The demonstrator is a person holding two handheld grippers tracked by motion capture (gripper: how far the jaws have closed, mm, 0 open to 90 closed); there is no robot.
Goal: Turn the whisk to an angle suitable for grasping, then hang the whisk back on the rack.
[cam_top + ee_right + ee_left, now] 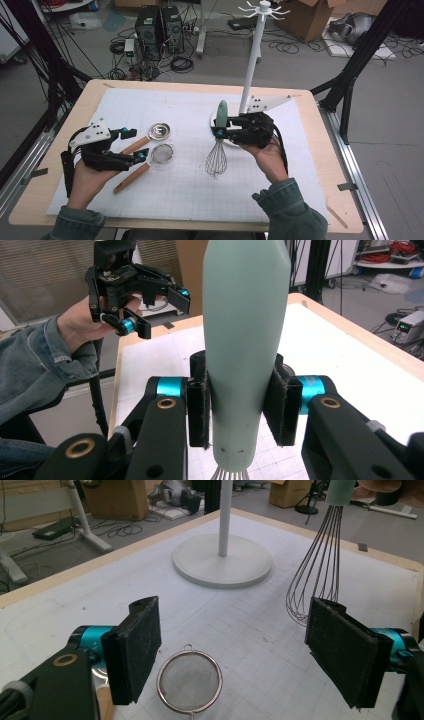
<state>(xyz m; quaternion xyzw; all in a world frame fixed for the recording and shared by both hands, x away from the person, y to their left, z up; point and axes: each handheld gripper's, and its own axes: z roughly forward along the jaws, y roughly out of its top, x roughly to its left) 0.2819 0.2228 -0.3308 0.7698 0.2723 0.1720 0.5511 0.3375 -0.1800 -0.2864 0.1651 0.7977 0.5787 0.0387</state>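
Observation:
A whisk hangs upright with its wires (216, 160) just over the mat. My right gripper (220, 129) is shut on its pale green handle (221, 111), which stands between the pads (199, 405) in the right gripper view as handle (245, 340). My left gripper (136, 145) is open at the left. It hovers above a mesh strainer (162, 153) with a wooden handle. That mesh strainer (190, 680) lies low between the open left gripper (235, 640) jaws. A second small metal strainer (160, 131) lies just behind it.
A white hook stand (252, 55) rises from a round base (222, 560) at the back of the gridded mat (190, 195). The whisk wires (315, 580) hang right of that base. Cables, computers and boxes sit on the floor beyond the table.

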